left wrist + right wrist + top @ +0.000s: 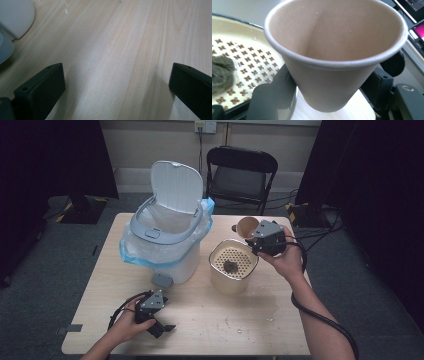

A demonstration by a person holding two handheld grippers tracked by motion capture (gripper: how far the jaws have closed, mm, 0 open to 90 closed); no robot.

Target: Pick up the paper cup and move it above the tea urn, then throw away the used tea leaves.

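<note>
The right hand-held gripper [257,236] is clamped on the cup [337,50], tilted at 2 o'clock of the strainer [233,261]. The left hand-held gripper [117,85] rests on the surface [120,37], jaws apart, at 7 o'clock.

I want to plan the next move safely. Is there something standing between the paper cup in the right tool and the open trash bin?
Nothing visible blocks it. The right tool holds the paper cup beside the strainer container. The trash bin stands to its left with the lid up, and the space between them looks free.
</note>
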